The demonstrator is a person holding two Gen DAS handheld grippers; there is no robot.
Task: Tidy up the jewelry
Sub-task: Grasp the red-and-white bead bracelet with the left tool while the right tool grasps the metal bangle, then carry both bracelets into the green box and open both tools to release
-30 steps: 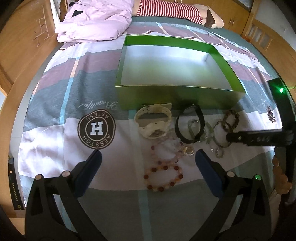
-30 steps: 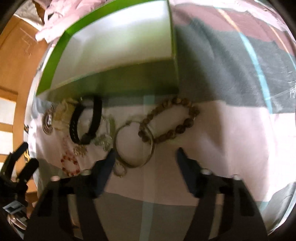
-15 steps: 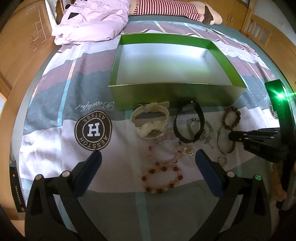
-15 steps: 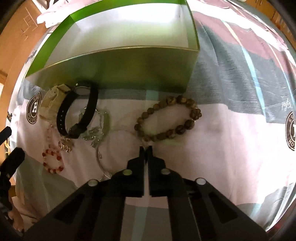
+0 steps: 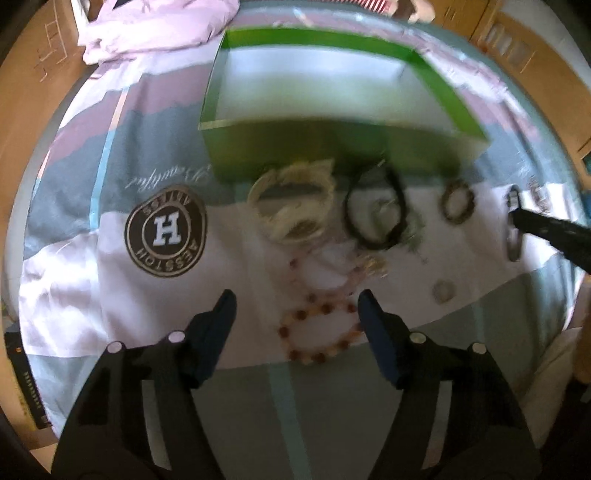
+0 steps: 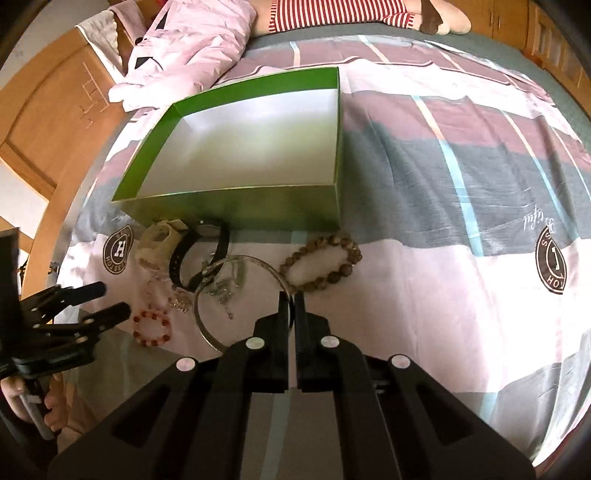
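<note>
My right gripper is shut on a thin silver bangle and holds it lifted over the bedspread; it also shows in the left wrist view. My left gripper is open, its fingers on either side of a red and amber bead bracelet lying on the bed. An empty green box stands behind the jewelry. A brown bead bracelet, a black watch, a cream watch and a silver chain lie in front of the box.
A small ring lies on the bedspread to the right of my left gripper. A lilac quilt and a striped plush toy lie at the head of the bed. Wooden furniture stands on the left.
My right gripper has lifted the silver bangle off the bed and drawn back from the box. My left gripper has narrowed its opening and moved forward over the red bead bracelet.
</note>
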